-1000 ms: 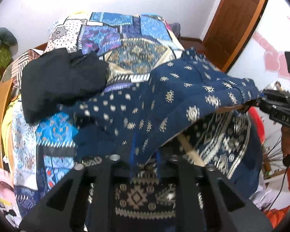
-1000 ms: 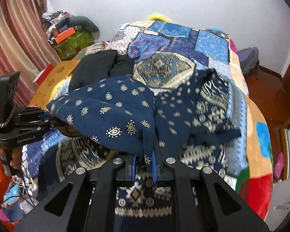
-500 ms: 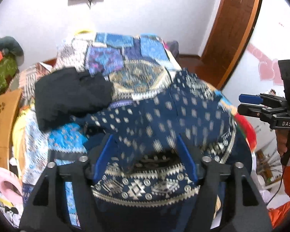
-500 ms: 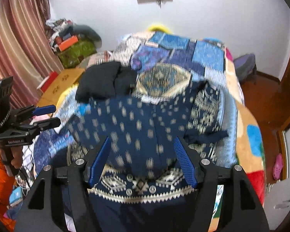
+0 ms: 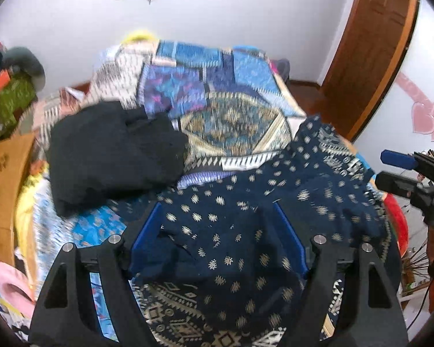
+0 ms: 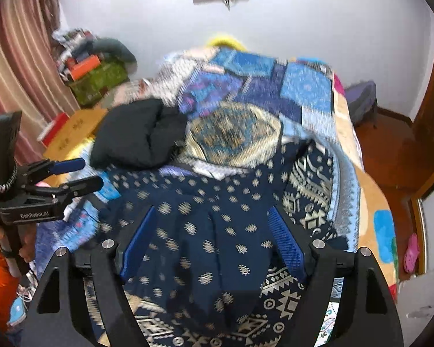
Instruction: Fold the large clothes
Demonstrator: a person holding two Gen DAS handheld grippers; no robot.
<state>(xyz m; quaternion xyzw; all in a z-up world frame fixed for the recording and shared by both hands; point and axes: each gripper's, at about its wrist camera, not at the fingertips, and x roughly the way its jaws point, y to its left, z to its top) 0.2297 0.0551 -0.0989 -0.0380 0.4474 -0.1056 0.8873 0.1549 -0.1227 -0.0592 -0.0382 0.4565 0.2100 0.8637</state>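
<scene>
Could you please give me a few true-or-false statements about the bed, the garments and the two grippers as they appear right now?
1. The navy patterned garment lies spread on the bed. True.
2. The left gripper is clamped shut on the garment. False: its jaws are opening, pads apart, with cloth lying loose between them.
3. A black garment lies on the patchwork bedspread, beyond the navy one. True.
4. The right gripper holds the black garment. False: it is opening over the navy garment.
5. The wooden door is painted white. False: brown.
</scene>
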